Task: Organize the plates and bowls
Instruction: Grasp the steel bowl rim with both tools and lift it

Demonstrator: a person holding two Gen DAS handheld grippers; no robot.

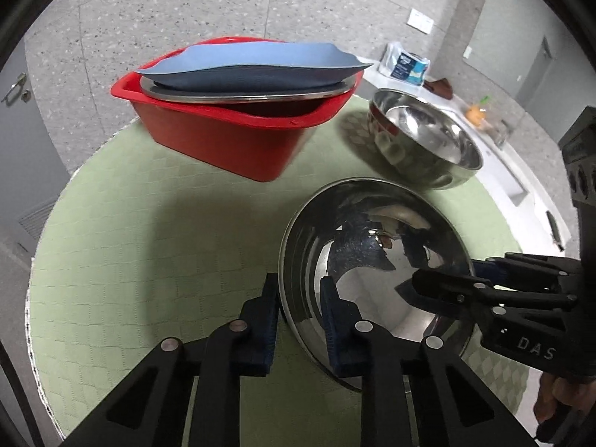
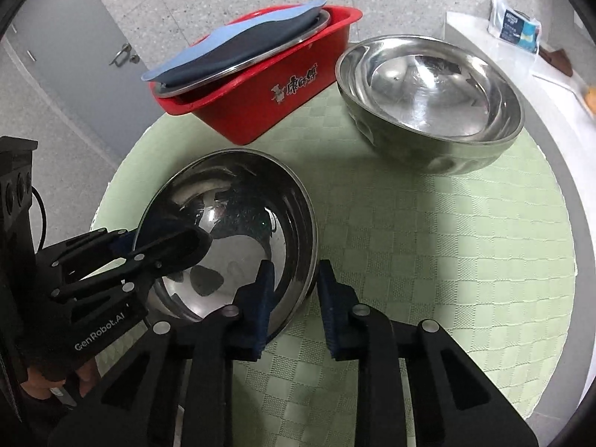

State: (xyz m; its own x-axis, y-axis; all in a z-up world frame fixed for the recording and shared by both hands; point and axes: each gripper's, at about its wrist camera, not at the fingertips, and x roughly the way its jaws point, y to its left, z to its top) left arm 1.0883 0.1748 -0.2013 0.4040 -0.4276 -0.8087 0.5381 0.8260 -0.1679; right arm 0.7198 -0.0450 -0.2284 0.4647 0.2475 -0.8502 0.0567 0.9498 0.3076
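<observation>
A shiny steel bowl [image 1: 376,260] sits tilted on the round green table [image 1: 149,223]. My left gripper [image 1: 300,320] straddles its left rim, one finger outside and one inside. My right gripper [image 2: 294,298] straddles the opposite rim of the same bowl [image 2: 231,234], and it shows at the right of the left wrist view [image 1: 447,290]. A larger steel bowl [image 2: 428,100] stands upright behind. A red tub [image 2: 260,85] holds a steel plate and a blue plate [image 2: 231,48] on top.
A white counter [image 2: 521,56] lies beyond the table at the right, with a tissue pack [image 2: 516,24] and small items. A grey door [image 2: 74,56] stands at the left. Speckled floor surrounds the table.
</observation>
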